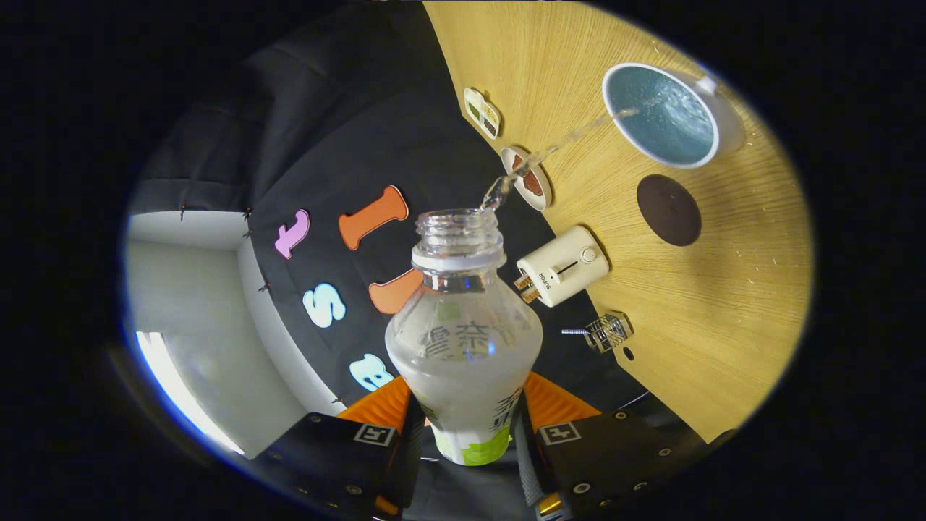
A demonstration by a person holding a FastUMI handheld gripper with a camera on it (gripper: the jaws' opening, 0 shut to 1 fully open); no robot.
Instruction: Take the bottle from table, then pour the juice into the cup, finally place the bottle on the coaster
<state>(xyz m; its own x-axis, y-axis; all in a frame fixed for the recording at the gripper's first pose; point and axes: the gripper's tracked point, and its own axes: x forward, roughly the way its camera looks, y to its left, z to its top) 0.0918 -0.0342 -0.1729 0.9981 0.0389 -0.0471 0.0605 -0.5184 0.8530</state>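
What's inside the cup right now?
Clear liquid is in the cup, rippling where the stream from the bottle lands. The blue inner wall shows above it; the cup's bottom is hidden under the liquid. The claw grips the bottle.

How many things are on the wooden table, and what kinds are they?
Cup, taking juice from the bottle held in the tool: 1
Coaster: 1
Toaster: 1
Small dishes: 2
Wire rack: 1
Total: 6
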